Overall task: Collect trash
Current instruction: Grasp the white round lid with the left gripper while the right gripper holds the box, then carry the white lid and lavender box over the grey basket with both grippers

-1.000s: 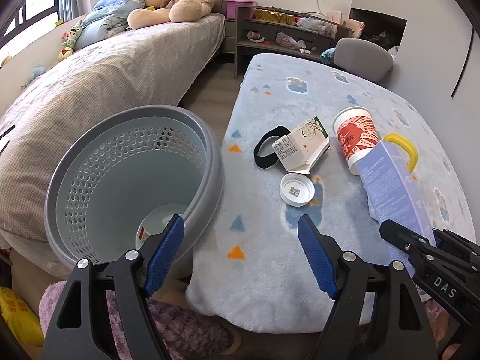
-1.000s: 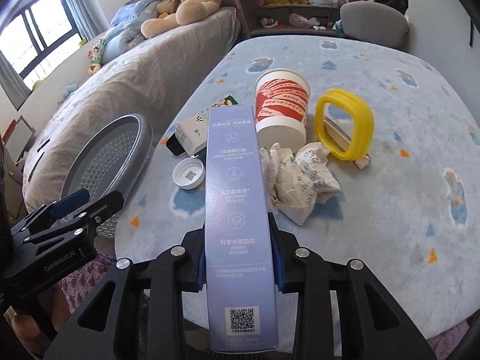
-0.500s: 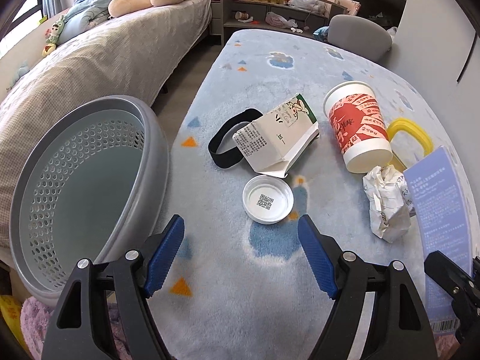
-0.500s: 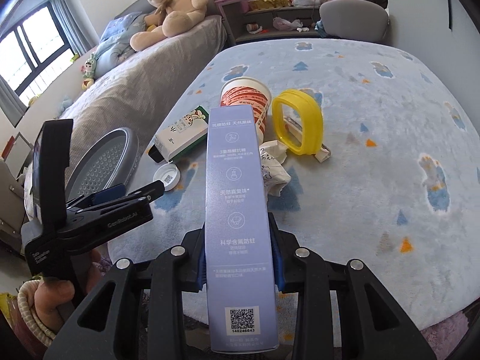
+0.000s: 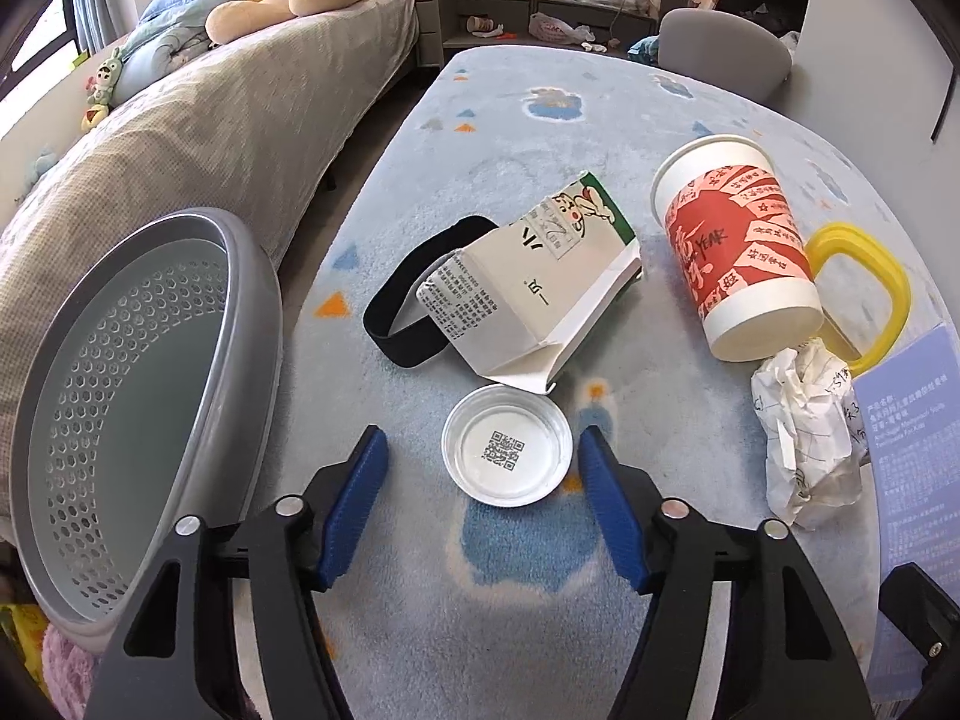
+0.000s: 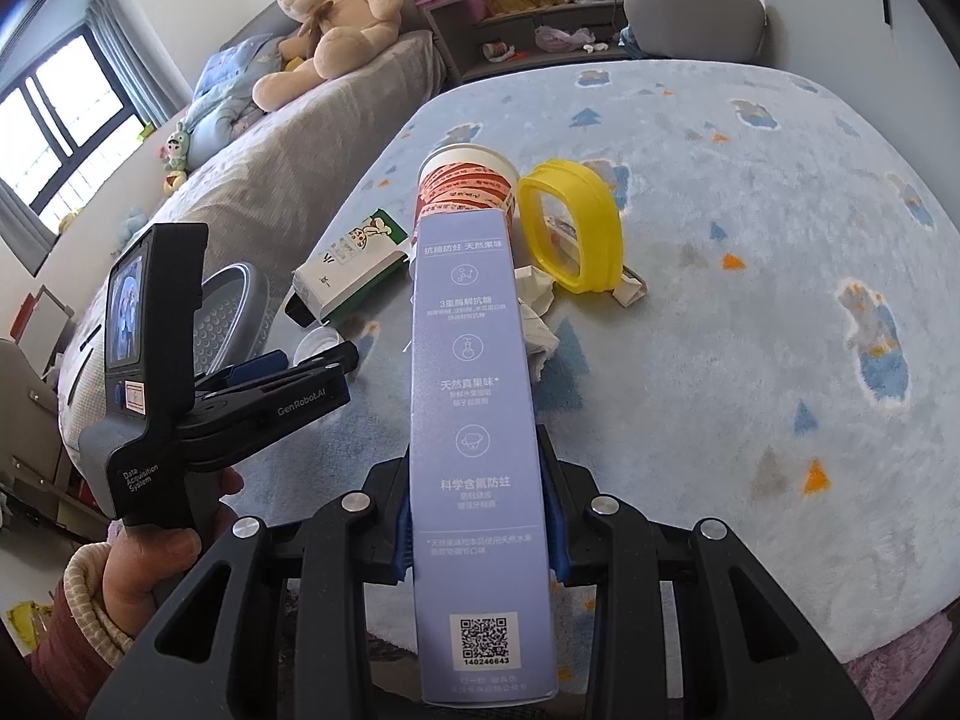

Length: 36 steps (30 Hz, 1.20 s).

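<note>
The left claw [image 5: 483, 471] is spread wide, and the white lid [image 5: 507, 455] lies flat on the worktop [image 5: 540, 120] right between its blue pads [image 5: 612, 516], open side up with a printed code showing. It sits near the worktop's near-left edge; neither pad seems to touch it yet. Being round, the lid has no long axis to line up with, so the next move likely turns only on how low the pads sit against its shallow rim before closing. The left claw is plainly the nearer one

The right claw [image 6: 480, 531] is pinching a tall lilac carton [image 6: 474, 438] about its lower half, the carton's long axis running straight out along the fingers, held above the near edge

Just beyond the lid lies a flattened milk carton [image 5: 534, 282], touching or nearly touching the lid's far rim and resting partly on a black band [image 5: 396, 324]. Toward the right edge a red paper cup [image 5: 738, 264] lies on its side beside crumpled paper [image 5: 804, 438] and a yellow ring [image 5: 876, 288]. The grey perforated bin [image 5: 138, 396] stands off the worktop's left edge, close to the left claw, a short carry for the lid
</note>
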Available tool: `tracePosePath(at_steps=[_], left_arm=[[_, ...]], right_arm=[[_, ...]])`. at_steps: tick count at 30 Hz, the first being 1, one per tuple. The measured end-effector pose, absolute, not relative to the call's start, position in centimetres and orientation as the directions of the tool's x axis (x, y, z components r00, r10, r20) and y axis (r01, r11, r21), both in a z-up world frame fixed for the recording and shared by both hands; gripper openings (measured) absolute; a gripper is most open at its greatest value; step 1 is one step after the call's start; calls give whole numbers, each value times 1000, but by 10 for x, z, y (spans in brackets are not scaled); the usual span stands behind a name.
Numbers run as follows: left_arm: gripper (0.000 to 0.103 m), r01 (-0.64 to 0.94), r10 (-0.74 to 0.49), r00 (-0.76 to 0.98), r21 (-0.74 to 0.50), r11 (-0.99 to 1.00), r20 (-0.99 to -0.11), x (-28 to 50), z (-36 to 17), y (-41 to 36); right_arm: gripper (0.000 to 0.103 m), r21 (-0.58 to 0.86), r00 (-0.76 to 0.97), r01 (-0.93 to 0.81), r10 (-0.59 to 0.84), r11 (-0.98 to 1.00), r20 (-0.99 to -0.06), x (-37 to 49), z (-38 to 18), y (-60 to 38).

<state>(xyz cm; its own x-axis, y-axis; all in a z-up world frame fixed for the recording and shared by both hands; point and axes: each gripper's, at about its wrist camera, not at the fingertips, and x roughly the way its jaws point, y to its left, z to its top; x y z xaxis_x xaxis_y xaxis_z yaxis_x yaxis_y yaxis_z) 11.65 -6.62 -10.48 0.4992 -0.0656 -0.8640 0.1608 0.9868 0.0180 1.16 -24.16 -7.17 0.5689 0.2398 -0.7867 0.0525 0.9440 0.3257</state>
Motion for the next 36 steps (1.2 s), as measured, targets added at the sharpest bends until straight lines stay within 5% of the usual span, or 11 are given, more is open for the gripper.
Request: tracePosePath(at_steps=[3,36], left_arm=[[39,187,-86,499,10,982,-862,113,-103,-68],[39,243,-173,577,-34,969,-798,41,-53,-25]], right_arm=[[32,326,570,53,240,944,-786,11,-72,-242],[32,290,583,34,217,956,-783,-9,-56,-210]])
